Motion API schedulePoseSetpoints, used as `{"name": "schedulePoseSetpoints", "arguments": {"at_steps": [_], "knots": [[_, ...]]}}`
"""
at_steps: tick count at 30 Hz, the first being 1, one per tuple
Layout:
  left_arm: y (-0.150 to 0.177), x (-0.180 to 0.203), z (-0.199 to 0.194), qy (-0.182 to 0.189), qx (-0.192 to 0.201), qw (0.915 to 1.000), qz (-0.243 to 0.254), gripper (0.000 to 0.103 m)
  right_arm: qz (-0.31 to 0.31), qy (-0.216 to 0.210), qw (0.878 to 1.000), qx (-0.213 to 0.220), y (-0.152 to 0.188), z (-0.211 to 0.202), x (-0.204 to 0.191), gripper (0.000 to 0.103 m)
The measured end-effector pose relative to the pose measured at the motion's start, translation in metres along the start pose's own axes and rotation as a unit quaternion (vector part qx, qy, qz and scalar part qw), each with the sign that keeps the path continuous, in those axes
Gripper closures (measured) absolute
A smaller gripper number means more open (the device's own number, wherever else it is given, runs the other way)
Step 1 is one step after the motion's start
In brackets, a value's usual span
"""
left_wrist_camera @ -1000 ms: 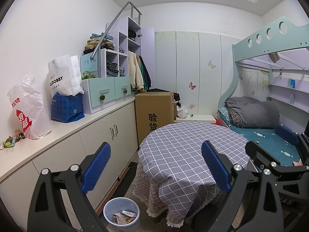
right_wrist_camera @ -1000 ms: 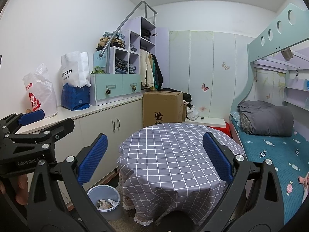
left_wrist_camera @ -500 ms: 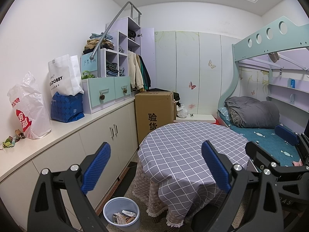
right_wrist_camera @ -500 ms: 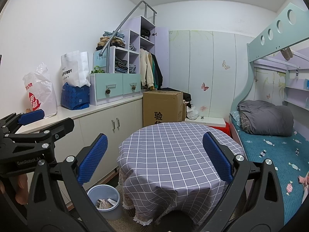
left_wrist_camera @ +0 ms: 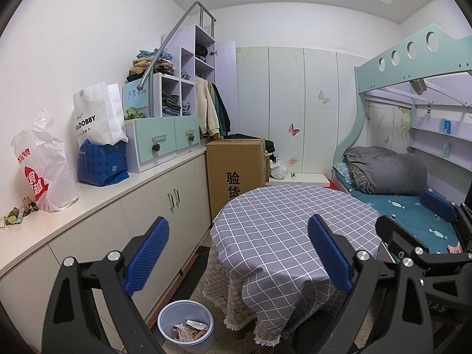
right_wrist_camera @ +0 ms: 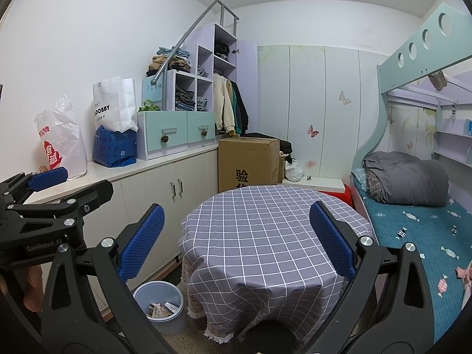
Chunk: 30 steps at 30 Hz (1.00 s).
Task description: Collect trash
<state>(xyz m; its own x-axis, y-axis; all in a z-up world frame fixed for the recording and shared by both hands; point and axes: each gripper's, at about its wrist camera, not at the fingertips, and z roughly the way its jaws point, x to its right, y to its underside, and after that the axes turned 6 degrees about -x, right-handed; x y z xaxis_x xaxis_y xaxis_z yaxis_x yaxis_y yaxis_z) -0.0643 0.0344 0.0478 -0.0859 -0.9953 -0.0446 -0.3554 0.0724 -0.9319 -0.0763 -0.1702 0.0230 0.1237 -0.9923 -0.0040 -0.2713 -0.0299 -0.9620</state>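
Both grippers are held up at the near side of the round desk (left_wrist_camera: 295,221), side by side. Left gripper (left_wrist_camera: 236,253): jaws spread wide, nothing between them. Right gripper (right_wrist_camera: 236,242): jaws spread wide as well, nothing held.

Trash is seen in the blue bin (left_wrist_camera: 186,327) on the floor, near left of the desk, just beside the cabinet front: paper scraps and wrappers (right_wrist_camera: 160,309) lie at its bottom. The checked cloth on the desk top is seen bare. A few small scraps (left_wrist_camera: 14,216) lie at the near left end of the long counter (left_wrist_camera: 97,197), next to a white plastic bag (left_wrist_camera: 44,159); whether those count as trash cannot be told.

The scene fits two stages: a desk cleared into the bin, or a sweep with pieces left elsewhere. No loose piece is shown on the floor or bed within view.

If another piece is found, a good grasp is judged as follows: jaws kept spread until the piece sits between the pads, light paper pinched at its middle, release made low over the bin mouth so nothing drifts out. The cloth fringe beside the bin is best kept clear of.
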Motion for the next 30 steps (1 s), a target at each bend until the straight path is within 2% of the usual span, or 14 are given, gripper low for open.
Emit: {"name": "schedulePoseSetpoints", "arguments": {"at_steps": [30], "knots": [[0.0003, -0.0016, 0.0006, 0.001, -0.001, 1.0, -0.001, 0.01, 0.0, -0.002, 1.0, -0.003, 0.003, -0.0005, 0.0038, 0.006]]}}
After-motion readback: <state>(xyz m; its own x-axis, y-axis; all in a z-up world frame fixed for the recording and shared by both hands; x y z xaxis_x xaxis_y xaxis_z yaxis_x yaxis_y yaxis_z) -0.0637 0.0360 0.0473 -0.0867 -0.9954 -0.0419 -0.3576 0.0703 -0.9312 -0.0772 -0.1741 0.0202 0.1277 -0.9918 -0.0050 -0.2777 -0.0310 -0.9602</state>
